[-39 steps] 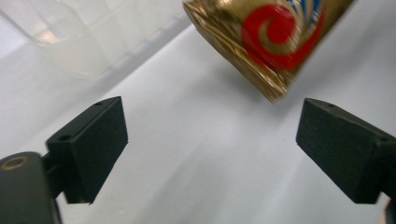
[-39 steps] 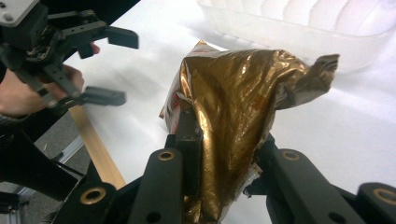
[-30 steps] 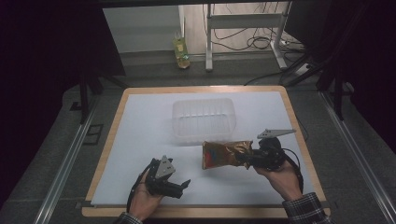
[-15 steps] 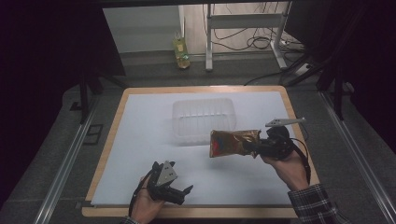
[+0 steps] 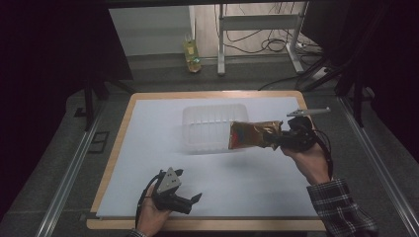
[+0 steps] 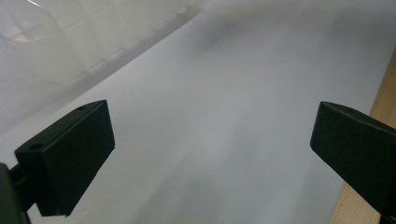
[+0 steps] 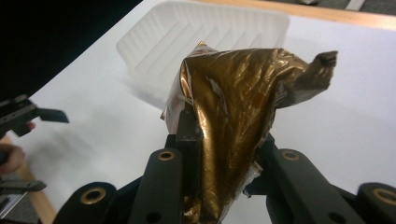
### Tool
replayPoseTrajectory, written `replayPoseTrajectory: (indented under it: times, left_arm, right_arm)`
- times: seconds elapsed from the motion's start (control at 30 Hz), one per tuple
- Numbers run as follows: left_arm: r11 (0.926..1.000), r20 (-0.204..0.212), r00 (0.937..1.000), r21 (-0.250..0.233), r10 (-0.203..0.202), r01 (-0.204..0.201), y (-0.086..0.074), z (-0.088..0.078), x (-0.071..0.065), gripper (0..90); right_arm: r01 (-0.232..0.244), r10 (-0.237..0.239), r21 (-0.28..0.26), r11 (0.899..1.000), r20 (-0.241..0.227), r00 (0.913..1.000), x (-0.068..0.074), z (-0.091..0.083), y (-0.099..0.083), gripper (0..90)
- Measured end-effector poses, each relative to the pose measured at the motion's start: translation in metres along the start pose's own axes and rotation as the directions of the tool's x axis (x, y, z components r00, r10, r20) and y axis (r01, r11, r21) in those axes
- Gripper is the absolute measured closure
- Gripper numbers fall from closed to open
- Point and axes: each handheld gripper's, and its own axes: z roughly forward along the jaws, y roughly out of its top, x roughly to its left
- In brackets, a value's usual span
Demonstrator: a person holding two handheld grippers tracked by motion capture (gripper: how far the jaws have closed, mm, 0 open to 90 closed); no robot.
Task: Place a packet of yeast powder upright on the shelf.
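High view shows the right hand-held gripper [image 5: 279, 139] squeezing a gold bag [image 5: 253, 134]. It has lifted the bag off the worktop [image 5: 148, 148] to the tub [image 5: 205, 126], likely to drop it in. The left hand-held gripper [image 5: 190, 200] rests open near the front edge.

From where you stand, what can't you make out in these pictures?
- Print on the gold foil packet: too small in the high view, crumpled in the right gripper view.
- Packet's gripped end: hidden between the right gripper's jaws.
- Clear plastic tray: blurred and cut off in the left gripper view.
- Bottle label: too small.
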Motion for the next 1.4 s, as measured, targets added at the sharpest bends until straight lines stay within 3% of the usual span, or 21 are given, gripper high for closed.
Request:
replayPoseTrajectory:
  times: [0.4,0.77,1.07,1.4]
  left_arm:
    - [0.9999,-0.031,0.9995,-0.010,0.006,-0.007,0.000,-0.004,0.005,0.0]
    - [0.9998,-0.022,0.9996,-0.003,0.019,-0.020,0.000,-0.003,0.004,0.0]
    - [0.9996,-0.019,0.9994,0.003,0.027,-0.027,-0.001,-0.002,0.003,0.0]
    - [0.9992,-0.015,0.9991,0.010,0.040,-0.040,0.000,-0.001,0.002,0.0]
  right_arm:
    - [0.022,-0.025,0.023,0.999,0.102,0.9945,-0.011,0.018,0.030,73.2]
    - [0.063,-0.073,0.073,0.995,0.154,0.9854,-0.007,0.044,0.041,73.0]
    - [0.063,-0.077,0.104,0.993,0.143,0.9868,-0.004,0.064,0.048,71.8]
    - [0.015,-0.024,0.075,0.997,0.114,0.9932,-0.008,0.078,0.060,69.2]
